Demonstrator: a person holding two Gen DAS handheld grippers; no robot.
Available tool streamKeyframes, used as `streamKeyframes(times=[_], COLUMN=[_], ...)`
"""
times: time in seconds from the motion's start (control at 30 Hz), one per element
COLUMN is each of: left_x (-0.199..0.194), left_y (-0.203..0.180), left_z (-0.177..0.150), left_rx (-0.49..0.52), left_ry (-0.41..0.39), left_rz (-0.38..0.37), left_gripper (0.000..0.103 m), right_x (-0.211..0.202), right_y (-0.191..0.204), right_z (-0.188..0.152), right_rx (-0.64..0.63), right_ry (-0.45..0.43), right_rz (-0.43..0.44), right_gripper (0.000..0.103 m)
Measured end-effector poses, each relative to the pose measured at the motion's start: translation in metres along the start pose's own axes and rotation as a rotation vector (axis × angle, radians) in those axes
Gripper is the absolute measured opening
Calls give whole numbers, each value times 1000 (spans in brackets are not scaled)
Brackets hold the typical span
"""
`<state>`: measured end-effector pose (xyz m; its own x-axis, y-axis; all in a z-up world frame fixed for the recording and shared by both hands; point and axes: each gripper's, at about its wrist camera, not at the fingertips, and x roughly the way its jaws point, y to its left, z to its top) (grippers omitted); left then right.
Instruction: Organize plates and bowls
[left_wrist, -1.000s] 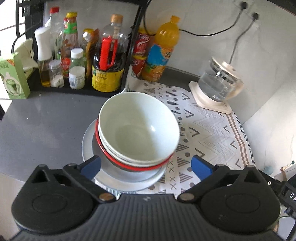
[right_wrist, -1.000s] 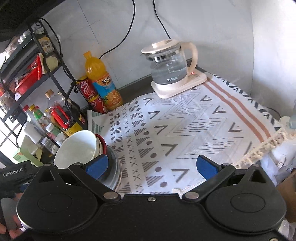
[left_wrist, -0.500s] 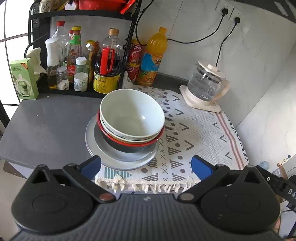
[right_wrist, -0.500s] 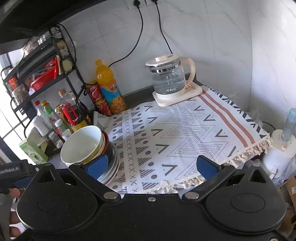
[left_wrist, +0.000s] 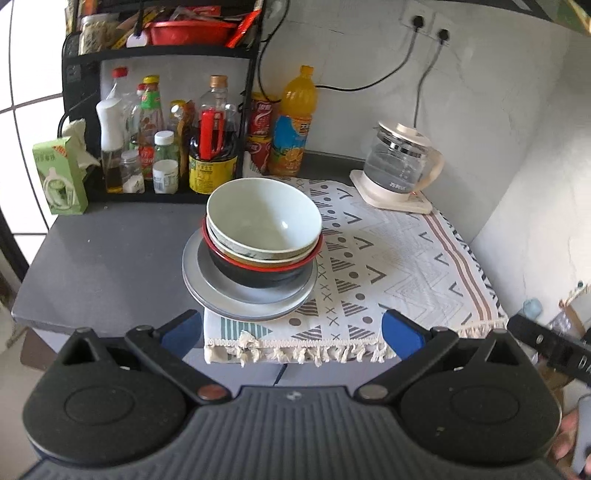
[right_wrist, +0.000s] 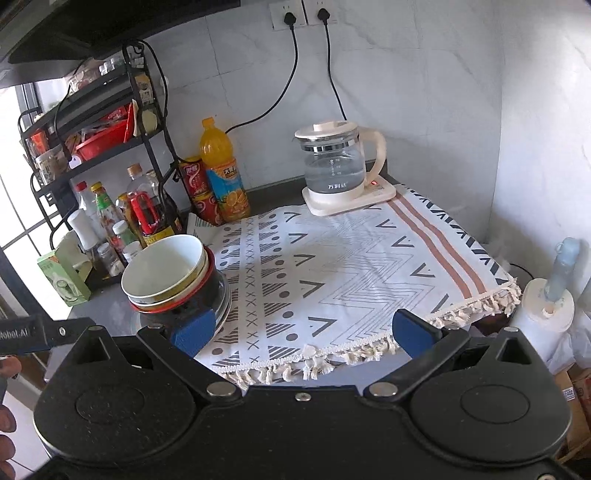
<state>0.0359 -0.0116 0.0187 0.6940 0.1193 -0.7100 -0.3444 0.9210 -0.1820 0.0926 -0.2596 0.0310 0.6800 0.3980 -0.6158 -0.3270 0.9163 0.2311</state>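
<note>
Grey plates (left_wrist: 236, 299), stacked, sit at the near left edge of the patterned cloth (left_wrist: 388, 258), partly over the dark countertop (left_wrist: 110, 258). On them a black bowl with a red rim (left_wrist: 258, 275); nested inside it a cream-rimmed bowl (left_wrist: 236, 248), then the pale white bowl (left_wrist: 264, 218) on top, tilted slightly.

My left gripper (left_wrist: 291, 332) hangs off the counter's front edge, jaws spread wide, nothing between them; the stack lies just beyond. My right gripper (right_wrist: 303, 328) is likewise wide and empty, facing the cloth, its left blue pad overlapping the stack's base in view (contact: cannot tell).

Behind the stack: a black rack (left_wrist: 159, 55) of sauce bottles, an orange drink bottle (left_wrist: 293, 122) beside red cans (left_wrist: 260, 118). Glass kettle (right_wrist: 336, 166) on its base at the cloth's far corner. Green carton (left_wrist: 61, 175) far left.
</note>
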Motion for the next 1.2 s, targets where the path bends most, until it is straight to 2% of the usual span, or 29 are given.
streamKeyframes(times=[0.47, 0.73, 1.2], left_x=[-17, -24, -25], left_y=[-8, -8, 0], left_z=[-21, -31, -36], left_rx=[95, 125, 102], left_ry=[-29, -30, -13], left_rz=[-47, -62, -59], left_gripper=[103, 103, 103], right_x=[-32, -42, -40], right_y=[1, 2, 9], right_z=[-26, -36, -42], right_rx=[-24, -19, -47], right_ry=[14, -3, 18], right_rz=[-61, -47, -26], right_gripper=[103, 103, 103])
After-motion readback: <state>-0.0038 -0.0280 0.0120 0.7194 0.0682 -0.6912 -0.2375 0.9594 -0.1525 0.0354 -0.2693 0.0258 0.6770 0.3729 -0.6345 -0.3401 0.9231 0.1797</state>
